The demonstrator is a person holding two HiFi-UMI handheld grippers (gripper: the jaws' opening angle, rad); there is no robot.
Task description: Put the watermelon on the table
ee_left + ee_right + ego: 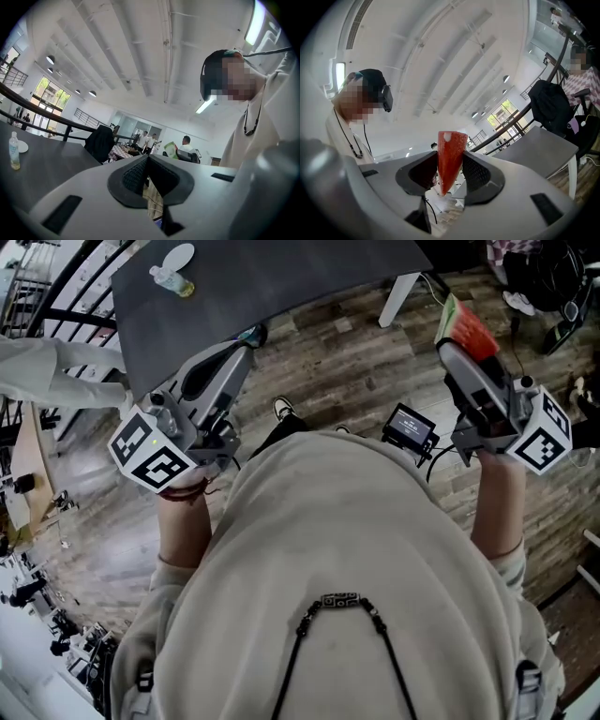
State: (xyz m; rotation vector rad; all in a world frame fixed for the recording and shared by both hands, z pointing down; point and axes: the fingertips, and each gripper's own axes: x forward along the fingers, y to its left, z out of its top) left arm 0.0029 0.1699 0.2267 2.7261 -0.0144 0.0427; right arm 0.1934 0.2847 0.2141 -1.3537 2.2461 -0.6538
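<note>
A wedge of watermelon (466,327), red flesh with a green rind, is held over the wooden floor to the right of the dark grey table (281,287). My right gripper (451,346) is shut on it. In the right gripper view the red slice (449,157) stands upright between the two black pads, and the table (539,150) lies off to the right. My left gripper (250,336) hovers at the table's near edge with its jaws together and nothing between them. The left gripper view shows its pads (136,176) meeting at the tips, with the table (42,168) to the left.
A clear bottle (172,279) and a white plate (174,257) stand at the table's far side. A white table leg (397,298) is near the watermelon. A small black screen device (410,427) hangs in front of the person. A chair with a black jacket (548,108) stands beyond the table.
</note>
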